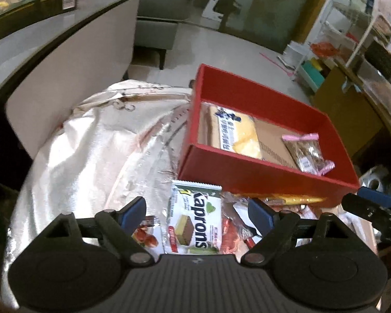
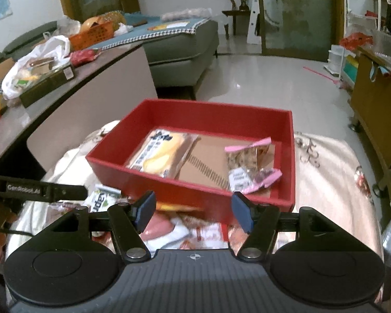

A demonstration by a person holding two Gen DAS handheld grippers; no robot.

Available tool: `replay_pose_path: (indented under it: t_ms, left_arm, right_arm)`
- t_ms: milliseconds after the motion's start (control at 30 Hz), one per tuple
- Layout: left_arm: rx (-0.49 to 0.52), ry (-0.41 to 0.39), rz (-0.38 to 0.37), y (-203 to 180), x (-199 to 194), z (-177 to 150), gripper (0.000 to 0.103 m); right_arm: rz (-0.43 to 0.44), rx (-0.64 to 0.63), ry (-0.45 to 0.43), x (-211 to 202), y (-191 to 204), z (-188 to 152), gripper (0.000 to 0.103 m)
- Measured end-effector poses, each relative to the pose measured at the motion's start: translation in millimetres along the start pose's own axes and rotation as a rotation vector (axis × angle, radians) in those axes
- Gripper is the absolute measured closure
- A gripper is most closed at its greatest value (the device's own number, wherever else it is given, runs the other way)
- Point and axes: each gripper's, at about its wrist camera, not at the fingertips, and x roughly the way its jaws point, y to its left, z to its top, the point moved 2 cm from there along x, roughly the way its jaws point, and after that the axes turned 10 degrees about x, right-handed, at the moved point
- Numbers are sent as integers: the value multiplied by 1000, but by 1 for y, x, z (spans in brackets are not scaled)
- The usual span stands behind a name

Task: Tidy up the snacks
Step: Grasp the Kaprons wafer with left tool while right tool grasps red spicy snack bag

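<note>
Jaws of the left gripper stand wide apart and empty, straddling a white-and-green wafer packet on the cloth-covered surface, just before the red box. The right gripper gapes, holding nothing. The packet looks light, crinkly, slippery; pinch it across its narrow sides.
</note>
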Motion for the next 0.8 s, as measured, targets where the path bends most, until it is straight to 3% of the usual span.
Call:
replay_pose_path:
  t_ms: [433, 567, 667, 733, 800]
  left_arm:
    - [102, 104, 72, -25, 44, -11, 23]
    - [153, 113, 148, -31, 57, -12, 24]
    - [175, 96, 177, -34, 58, -12, 37]
    - [172, 88, 176, -32, 56, -10, 52]
    - [157, 99, 152, -27, 52, -10, 52]
  right_arm:
    - [-44, 77, 50, 0, -23, -16, 32]
    - [-42, 84, 65, 4, -22, -16, 31]
    - [-62, 81, 80, 5, -20, -21, 27]
    - [-72, 93, 87, 2, -19, -25, 27]
    - [-77, 109, 97, -2, -18, -32, 27]
